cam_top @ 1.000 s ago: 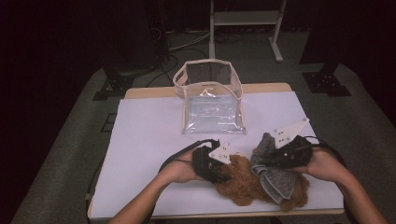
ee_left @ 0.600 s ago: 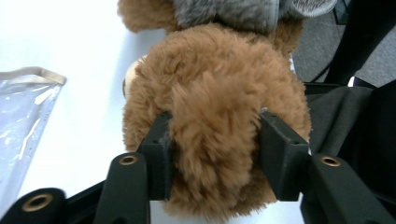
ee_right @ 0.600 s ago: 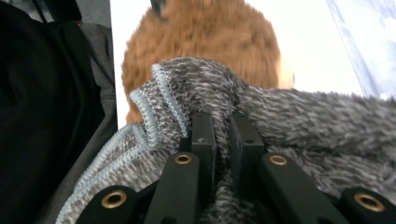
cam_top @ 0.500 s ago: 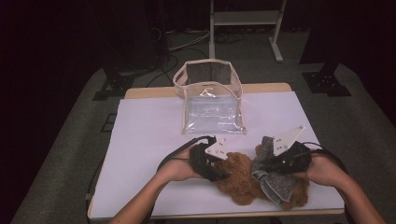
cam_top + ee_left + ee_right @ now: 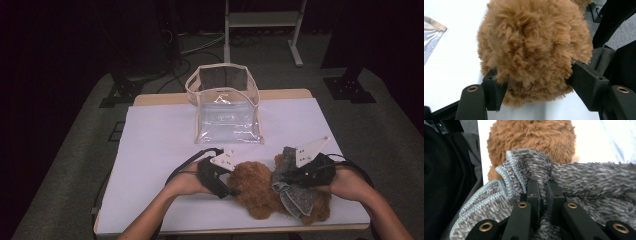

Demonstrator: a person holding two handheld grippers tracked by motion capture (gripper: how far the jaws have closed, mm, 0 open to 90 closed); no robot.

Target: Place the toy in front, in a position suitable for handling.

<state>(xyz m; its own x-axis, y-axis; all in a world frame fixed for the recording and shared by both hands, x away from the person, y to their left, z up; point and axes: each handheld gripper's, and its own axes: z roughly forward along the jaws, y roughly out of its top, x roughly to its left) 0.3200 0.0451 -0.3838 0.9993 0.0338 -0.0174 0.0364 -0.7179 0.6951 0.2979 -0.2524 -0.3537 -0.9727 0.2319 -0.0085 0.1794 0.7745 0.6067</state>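
Two grippers work at the brown plush toy (image 5: 260, 192), which we take as our landmark; it lies on the white table (image 5: 160, 145), at its near edge, on the person's side of the clear bag (image 5: 227, 107). We find the left gripper (image 5: 226, 186) at the toy's left flank. In the left gripper view its jaws stand on either side of the toy's round furry bulk (image 5: 534, 47), fur brushing both inner faces; they have just been opening, and we cannot tell whether the pads press on the fur. We find the right gripper (image 5: 286, 177) over the toy's right part. In the right gripper view its jaws are clenched on a fold of the grey knit cloth (image 5: 584, 180), which drapes across the toy. The bag stands upright beyond the toy, well apart from it
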